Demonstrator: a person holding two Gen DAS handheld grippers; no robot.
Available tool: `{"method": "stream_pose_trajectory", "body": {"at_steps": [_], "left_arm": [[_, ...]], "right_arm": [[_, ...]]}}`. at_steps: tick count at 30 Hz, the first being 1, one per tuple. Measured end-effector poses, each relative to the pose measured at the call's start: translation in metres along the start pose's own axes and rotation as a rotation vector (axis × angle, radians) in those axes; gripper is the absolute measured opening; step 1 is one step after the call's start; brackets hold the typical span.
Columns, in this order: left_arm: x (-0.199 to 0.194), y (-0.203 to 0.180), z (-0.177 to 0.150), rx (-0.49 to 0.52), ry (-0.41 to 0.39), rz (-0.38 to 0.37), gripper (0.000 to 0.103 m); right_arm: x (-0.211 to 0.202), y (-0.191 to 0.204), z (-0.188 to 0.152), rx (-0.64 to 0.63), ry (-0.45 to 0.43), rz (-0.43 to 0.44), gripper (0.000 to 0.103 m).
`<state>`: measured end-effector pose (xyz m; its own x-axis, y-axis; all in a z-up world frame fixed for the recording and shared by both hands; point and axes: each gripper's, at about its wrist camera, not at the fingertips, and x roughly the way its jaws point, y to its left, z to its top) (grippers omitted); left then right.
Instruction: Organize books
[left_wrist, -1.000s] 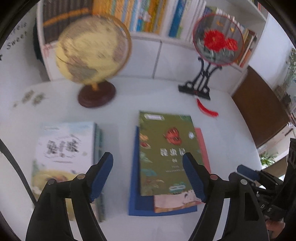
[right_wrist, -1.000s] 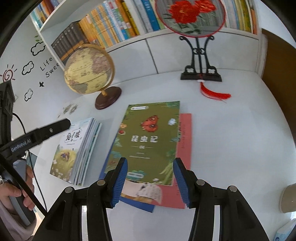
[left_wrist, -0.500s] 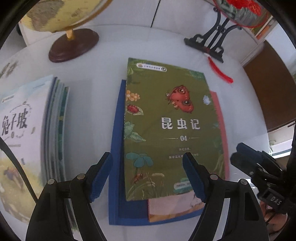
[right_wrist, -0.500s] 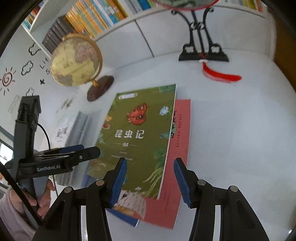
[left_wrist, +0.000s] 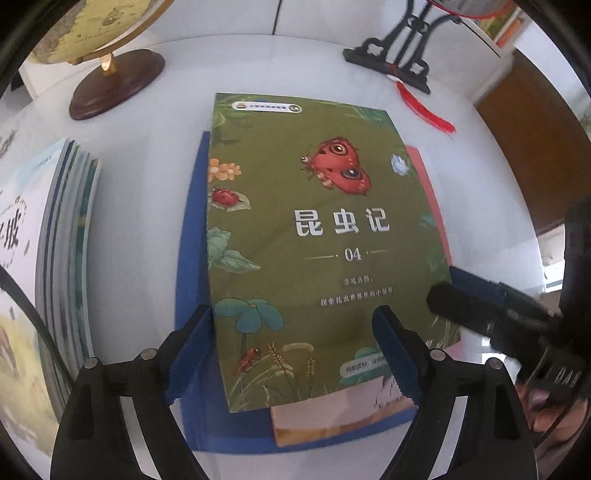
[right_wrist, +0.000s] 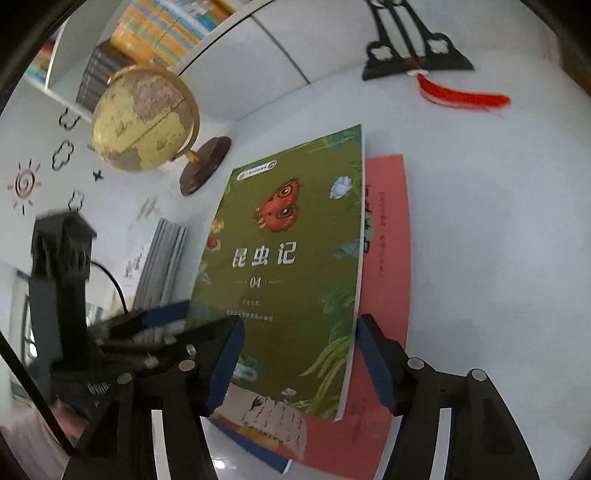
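A green insect book (left_wrist: 314, 240) lies on top of a skewed pile on the white table (left_wrist: 147, 184). Under it are a blue book (left_wrist: 192, 258) and a red book (left_wrist: 428, 192). My left gripper (left_wrist: 293, 332) hovers close over the pile's near end, its jaws opening, straddling the green cover without pressing it. My right gripper (right_wrist: 301, 339) hangs over the green book (right_wrist: 288, 266) and the red book (right_wrist: 388, 258), its jaws opening too, nothing gripped. Each gripper shows in the other's view: right gripper (left_wrist: 465, 295), left gripper (right_wrist: 162, 321).
A second stack of books (left_wrist: 55, 258) lies to the left of the pile. A globe (right_wrist: 144, 118) and a black fan stand (right_wrist: 417, 55) with a red tassel (right_wrist: 461, 96) stand at the back. A bookshelf (right_wrist: 155, 33) is behind them.
Both grippers have sunk toward the pile and tilted further down, so the green book fills more of each view. Both pairs of jaws stand wider than before.
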<state>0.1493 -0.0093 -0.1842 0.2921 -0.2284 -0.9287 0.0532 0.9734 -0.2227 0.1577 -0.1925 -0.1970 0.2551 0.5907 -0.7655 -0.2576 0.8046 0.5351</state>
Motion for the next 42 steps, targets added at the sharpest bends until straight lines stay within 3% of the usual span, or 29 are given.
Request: {"method": "stream_pose_trajectory", "body": {"at_steps": [7, 14, 16, 20, 22, 24, 25, 26, 29, 31, 32, 34, 35, 37, 39, 42], "left_arm": [[-0.014, -0.001, -0.036, -0.074, 0.029, -0.071, 0.085], [-0.026, 0.008, -0.099, -0.143, 0.064, -0.155, 0.085], [-0.029, 0.013, -0.103, -0.159, 0.039, -0.128, 0.087], [-0.029, 0.029, -0.092, -0.207, 0.029, -0.098, 0.088], [-0.027, 0.031, -0.087, -0.215, 0.011, -0.131, 0.098], [-0.023, 0.024, -0.081, -0.187, -0.006, -0.158, 0.099], [-0.022, 0.02, -0.079, -0.183, -0.002, -0.186, 0.094], [-0.022, 0.017, -0.079, -0.197, 0.003, -0.188, 0.093], [-0.026, 0.018, -0.09, -0.227, 0.011, -0.182, 0.086], [-0.03, 0.021, -0.1, -0.229, -0.009, -0.158, 0.069], [-0.03, 0.022, -0.099, -0.231, -0.016, -0.142, 0.064], [-0.034, 0.03, -0.108, -0.249, -0.033, -0.094, 0.04], [-0.037, 0.036, -0.113, -0.263, -0.038, -0.085, 0.035], [-0.04, 0.044, -0.119, -0.289, -0.06, -0.066, 0.031], [-0.04, 0.045, -0.118, -0.275, -0.076, -0.023, 0.032], [-0.042, 0.043, -0.117, -0.24, -0.08, 0.034, 0.033]], "right_arm": [[-0.011, -0.001, -0.011, 0.056, 0.079, -0.008, 0.064], [-0.027, 0.004, -0.064, 0.003, 0.163, 0.037, 0.069], [-0.024, 0.002, -0.076, 0.006, 0.206, 0.074, 0.07], [-0.027, -0.003, -0.073, 0.022, 0.164, 0.053, 0.07], [-0.024, -0.005, -0.067, 0.03, 0.168, 0.071, 0.079], [-0.021, -0.002, -0.066, -0.025, 0.175, 0.118, 0.09], [-0.018, 0.002, -0.068, -0.068, 0.177, 0.133, 0.096], [-0.016, 0.009, -0.071, -0.126, 0.181, 0.137, 0.096], [-0.012, 0.026, -0.078, -0.232, 0.204, 0.069, 0.092], [-0.016, 0.023, -0.082, -0.21, 0.216, 0.06, 0.087], [-0.017, 0.02, -0.081, -0.18, 0.206, 0.063, 0.074], [-0.025, 0.006, -0.082, -0.105, 0.155, 0.064, 0.03], [-0.03, 0.0, -0.083, -0.085, 0.118, 0.078, 0.023], [-0.039, -0.01, -0.085, -0.024, 0.07, 0.201, 0.02], [-0.033, -0.015, -0.088, 0.017, 0.095, 0.277, 0.02], [-0.009, -0.013, -0.096, -0.036, 0.184, 0.232, 0.018]]}}
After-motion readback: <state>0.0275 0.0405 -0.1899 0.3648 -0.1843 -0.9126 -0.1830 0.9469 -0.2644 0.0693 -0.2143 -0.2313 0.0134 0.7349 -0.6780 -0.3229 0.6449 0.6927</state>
